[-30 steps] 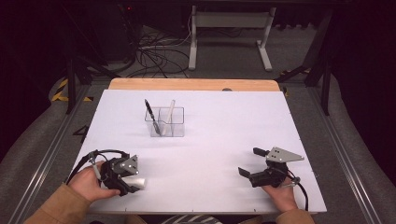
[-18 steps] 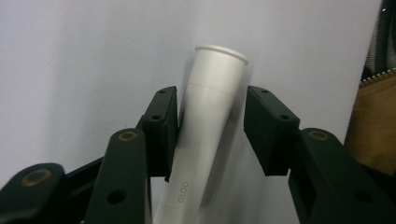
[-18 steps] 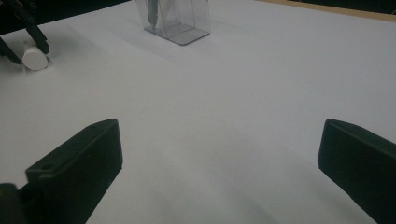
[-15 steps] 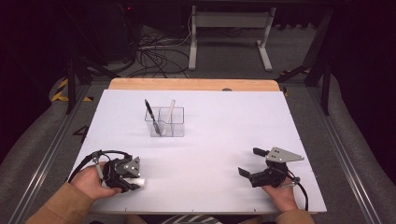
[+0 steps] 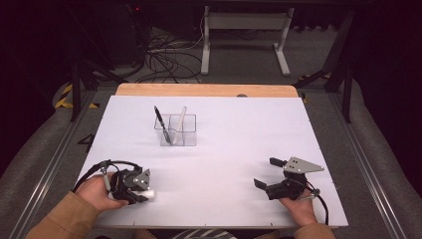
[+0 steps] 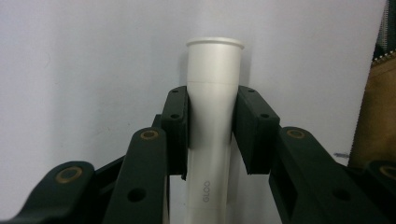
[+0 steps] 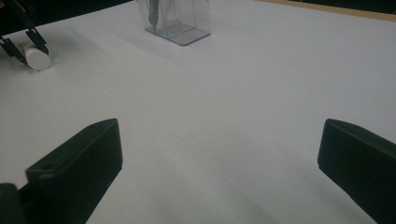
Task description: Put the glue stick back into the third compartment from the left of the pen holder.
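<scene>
A white glue stick sits clamped between the two black jaws of my left gripper, its cap end sticking out past them. From above, my left gripper rests low on the white table at the front left, the white tube poking out to the right. At the front right my right gripper stands open with nothing between its fingers. A clear divided holder in the middle of the table holds a black pen and a white stick.
The white table has a wooden strip along its far edge. Beyond it lie cables and a metal stand on the dark floor. The right gripper view shows the holder far ahead and the glue stick's end at upper left.
My left gripper with the glue stick has shifted slightly toward the front of the table. The right gripper has stayed where it was.
</scene>
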A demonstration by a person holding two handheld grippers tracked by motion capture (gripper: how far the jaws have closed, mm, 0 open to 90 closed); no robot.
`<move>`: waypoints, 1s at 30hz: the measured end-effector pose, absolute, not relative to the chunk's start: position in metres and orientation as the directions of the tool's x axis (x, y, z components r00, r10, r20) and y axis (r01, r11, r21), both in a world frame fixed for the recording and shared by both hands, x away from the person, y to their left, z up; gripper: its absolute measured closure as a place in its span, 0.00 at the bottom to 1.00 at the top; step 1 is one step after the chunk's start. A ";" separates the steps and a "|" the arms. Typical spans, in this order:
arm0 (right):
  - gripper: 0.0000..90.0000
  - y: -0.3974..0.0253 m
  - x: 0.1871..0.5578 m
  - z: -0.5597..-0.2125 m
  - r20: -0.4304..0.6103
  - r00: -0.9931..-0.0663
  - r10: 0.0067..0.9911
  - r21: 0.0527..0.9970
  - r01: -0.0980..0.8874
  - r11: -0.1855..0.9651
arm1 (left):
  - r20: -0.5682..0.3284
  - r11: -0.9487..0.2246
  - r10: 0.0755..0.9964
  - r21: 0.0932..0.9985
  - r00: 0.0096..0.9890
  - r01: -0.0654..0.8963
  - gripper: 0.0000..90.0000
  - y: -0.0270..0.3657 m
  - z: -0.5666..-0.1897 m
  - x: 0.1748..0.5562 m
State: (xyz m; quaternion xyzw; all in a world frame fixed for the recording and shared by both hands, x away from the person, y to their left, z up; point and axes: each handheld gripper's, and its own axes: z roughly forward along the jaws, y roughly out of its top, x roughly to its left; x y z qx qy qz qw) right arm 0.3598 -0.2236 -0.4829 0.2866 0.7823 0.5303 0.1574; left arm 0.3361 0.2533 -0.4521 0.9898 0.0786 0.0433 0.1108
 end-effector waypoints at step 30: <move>0.01 -0.224 0.360 -0.483 0.059 -0.784 0.618 0.921 0.281 0.269 | 0.132 -0.916 0.207 0.375 0.970 0.144 0.76 0.248 -0.414 0.332</move>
